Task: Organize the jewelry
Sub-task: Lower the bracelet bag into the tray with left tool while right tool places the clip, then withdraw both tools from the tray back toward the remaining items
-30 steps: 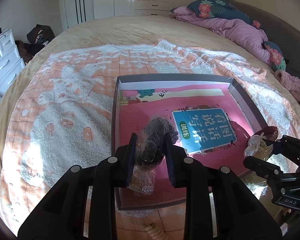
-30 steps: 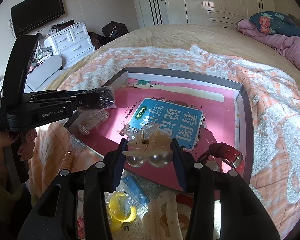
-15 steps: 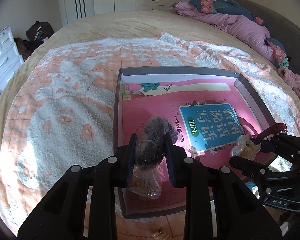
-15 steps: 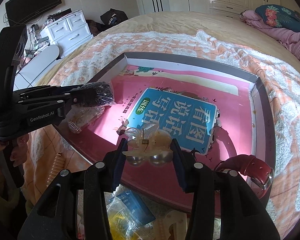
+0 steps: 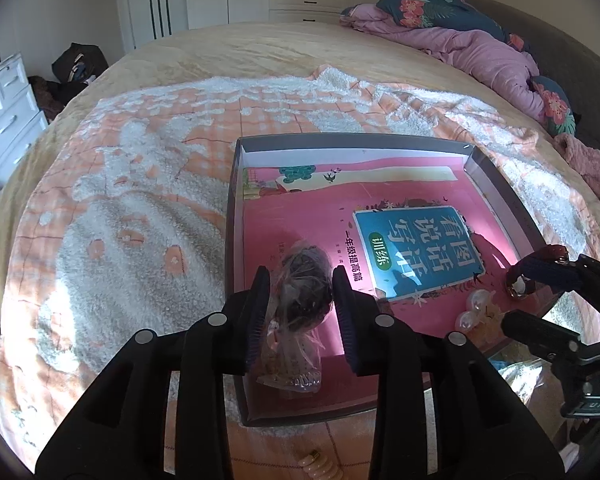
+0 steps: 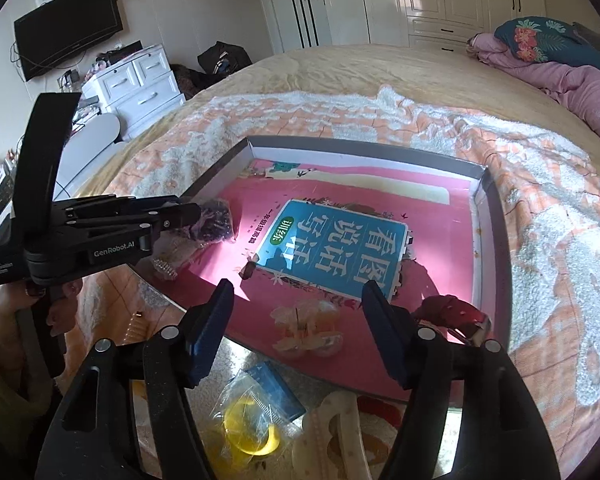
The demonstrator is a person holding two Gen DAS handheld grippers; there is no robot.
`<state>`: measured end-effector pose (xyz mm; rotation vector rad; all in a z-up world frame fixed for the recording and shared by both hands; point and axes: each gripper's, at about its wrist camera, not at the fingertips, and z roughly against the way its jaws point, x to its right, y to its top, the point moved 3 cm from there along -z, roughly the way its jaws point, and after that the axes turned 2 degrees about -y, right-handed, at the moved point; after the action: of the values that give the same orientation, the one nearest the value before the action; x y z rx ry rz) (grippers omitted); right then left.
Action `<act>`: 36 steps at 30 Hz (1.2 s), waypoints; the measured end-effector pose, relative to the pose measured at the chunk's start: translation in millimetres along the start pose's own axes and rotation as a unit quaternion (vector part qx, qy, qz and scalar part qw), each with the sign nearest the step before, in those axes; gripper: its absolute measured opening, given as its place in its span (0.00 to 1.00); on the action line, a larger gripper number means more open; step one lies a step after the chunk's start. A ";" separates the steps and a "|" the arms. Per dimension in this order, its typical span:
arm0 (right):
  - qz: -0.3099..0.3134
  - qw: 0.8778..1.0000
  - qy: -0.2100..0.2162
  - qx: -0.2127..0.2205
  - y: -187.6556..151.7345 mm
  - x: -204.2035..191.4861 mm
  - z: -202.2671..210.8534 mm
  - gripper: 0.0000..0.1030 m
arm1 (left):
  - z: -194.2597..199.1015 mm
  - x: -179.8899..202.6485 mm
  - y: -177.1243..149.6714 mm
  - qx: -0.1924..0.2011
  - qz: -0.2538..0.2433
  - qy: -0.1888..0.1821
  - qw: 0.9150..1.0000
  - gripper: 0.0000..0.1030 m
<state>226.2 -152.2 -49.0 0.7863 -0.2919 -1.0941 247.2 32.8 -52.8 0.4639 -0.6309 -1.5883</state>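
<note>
We see a wide bed covered by an orange-and-white fluffy blanket, and on it a shallow grey-walled cardboard box lined with a pink sheet bearing a blue printed panel

Our left gripper reaches over the box's near left part, its jaws opening; between them is a clear plastic bag of dark beaded jewelry, its lower end resting on the pink lining, and the left pad looks to touch the bag while a gap shows at the right pad

Our right gripper hovers over the box's near edge with its jaws wide and opening; the pale translucent hair claw with pearl-like balls lies on the pink lining between the fingers, clear of both pads

A dark red strap with a metal buckle lies just right of the claw, in the box's near right corner

A clear packet with a yellow ring lies outside the box, below the right gripper
</note>
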 end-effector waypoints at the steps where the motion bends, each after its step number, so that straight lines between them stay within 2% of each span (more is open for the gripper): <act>1: -0.002 1.000 0.000 0.006 0.4 1.0 6.3 0.68 | 3.0 0.5 0.3 0.002 0.001 0.000 1.000 0.32; 5: -0.009 1.000 -0.002 0.030 1.6 3.5 30.0 0.76 | 17.4 2.5 1.3 0.011 0.003 0.004 1.000 0.45; 11: -0.015 0.998 -0.010 0.059 2.0 9.4 61.3 0.82 | 42.1 9.0 3.3 0.029 0.000 0.010 1.000 0.60; 20: -0.029 0.996 -0.022 0.083 -3.6 19.9 94.5 0.86 | 84.4 22.7 1.9 0.067 -0.005 0.004 0.998 0.80; 30: -0.022 0.995 -0.027 0.091 -18.4 16.8 119.4 0.91 | 112.9 36.2 -9.0 0.080 -0.016 0.002 0.997 0.81; 32: -0.021 0.995 -0.028 0.092 -21.8 16.1 124.2 0.92 | 117.8 38.3 -12.5 0.083 -0.015 0.000 0.996 0.88; 36: -0.016 0.995 -0.031 0.093 -28.0 15.8 133.1 0.93 | 126.1 40.4 -20.9 0.086 -0.015 0.000 0.996 0.89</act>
<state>137.9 -228.8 22.2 0.9263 -0.4390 -1.1331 147.0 9.6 33.1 0.6049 -0.7675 -1.5691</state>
